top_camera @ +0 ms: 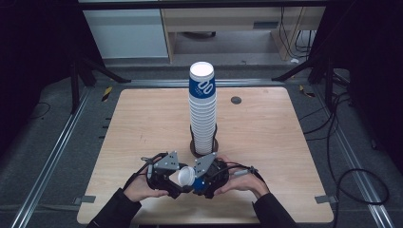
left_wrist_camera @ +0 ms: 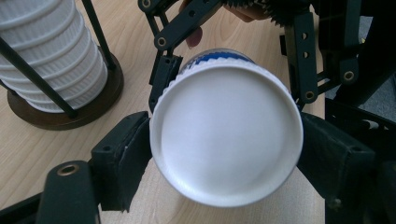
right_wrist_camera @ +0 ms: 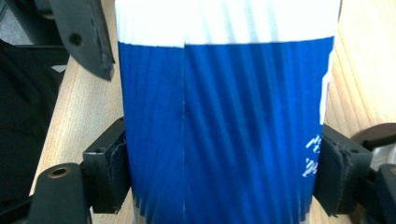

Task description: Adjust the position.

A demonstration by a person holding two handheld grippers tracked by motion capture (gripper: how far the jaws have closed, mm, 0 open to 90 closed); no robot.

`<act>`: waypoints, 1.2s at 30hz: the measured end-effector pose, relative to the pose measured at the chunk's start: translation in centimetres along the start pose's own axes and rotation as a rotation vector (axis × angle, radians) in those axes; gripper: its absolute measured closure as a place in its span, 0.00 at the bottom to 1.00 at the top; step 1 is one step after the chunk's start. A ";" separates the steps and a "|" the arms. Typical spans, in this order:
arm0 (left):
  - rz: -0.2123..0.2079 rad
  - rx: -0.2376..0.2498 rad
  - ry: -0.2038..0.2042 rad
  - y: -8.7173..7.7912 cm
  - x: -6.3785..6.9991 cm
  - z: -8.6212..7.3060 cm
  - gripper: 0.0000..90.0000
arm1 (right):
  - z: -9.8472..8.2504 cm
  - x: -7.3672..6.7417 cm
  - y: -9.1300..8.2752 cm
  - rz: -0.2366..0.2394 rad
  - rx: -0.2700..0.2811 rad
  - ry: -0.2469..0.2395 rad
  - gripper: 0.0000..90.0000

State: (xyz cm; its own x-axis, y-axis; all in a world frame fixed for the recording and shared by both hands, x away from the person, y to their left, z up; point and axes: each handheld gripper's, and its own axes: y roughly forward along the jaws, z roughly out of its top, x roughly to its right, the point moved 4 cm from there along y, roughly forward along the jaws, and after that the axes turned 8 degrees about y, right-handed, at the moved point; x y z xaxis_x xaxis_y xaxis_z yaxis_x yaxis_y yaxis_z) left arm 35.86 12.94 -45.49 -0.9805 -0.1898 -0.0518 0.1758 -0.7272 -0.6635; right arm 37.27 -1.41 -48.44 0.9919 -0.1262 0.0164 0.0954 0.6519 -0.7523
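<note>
A blue and white paper cup (top_camera: 186,177) lies on its side near the table's front edge, held from both ends. My left gripper (top_camera: 177,183) is shut on the cup's white bottom end (left_wrist_camera: 226,140), with a pad pressed on each side. My right gripper (top_camera: 198,183) is shut across the cup's blue wall (right_wrist_camera: 224,126). In the left gripper view, the right gripper's fingers (left_wrist_camera: 163,77) reach around the cup from behind. Just beyond both grippers, a tall stack of the same cups (top_camera: 202,107) stands upside down in a dark wire holder (top_camera: 204,148).
The wooden table (top_camera: 142,123) has a small black round insert (top_camera: 236,100) at the back right. The holder's brown base (left_wrist_camera: 70,112) is close to the left gripper. Metal rails and cables (top_camera: 351,175) run along the floor on both sides.
</note>
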 end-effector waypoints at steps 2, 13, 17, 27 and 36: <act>-0.004 -0.002 0.001 0.1 0.0 0.0 0.24 | 0.1 0.0 0.2 0.000 0.000 -0.005 0.23; -0.004 -0.032 0.004 0.5 0.2 0.0 0.28 | 0.6 -0.3 0.4 0.005 0.001 -0.010 0.23; 0.002 -0.035 0.003 0.4 0.2 0.0 0.28 | 0.6 -0.2 0.4 0.008 0.002 -0.003 0.22; 0.014 -0.020 -0.021 -0.3 -0.3 -0.1 0.28 | 0.7 0.3 -0.1 -0.010 0.040 0.049 0.09; 0.078 0.075 -0.085 -3.2 -2.2 -0.5 0.28 | 0.6 2.0 -3.5 -0.063 0.189 0.135 0.08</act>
State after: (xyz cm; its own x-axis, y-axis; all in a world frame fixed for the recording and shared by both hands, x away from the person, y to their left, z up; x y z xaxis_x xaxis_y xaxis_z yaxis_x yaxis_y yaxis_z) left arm 37.41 16.07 -43.63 -0.9533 -0.3000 -0.0355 0.2599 -0.7547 -0.6024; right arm 39.00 -3.55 -45.36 0.9645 -0.2611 -0.0382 0.1830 0.7662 -0.6160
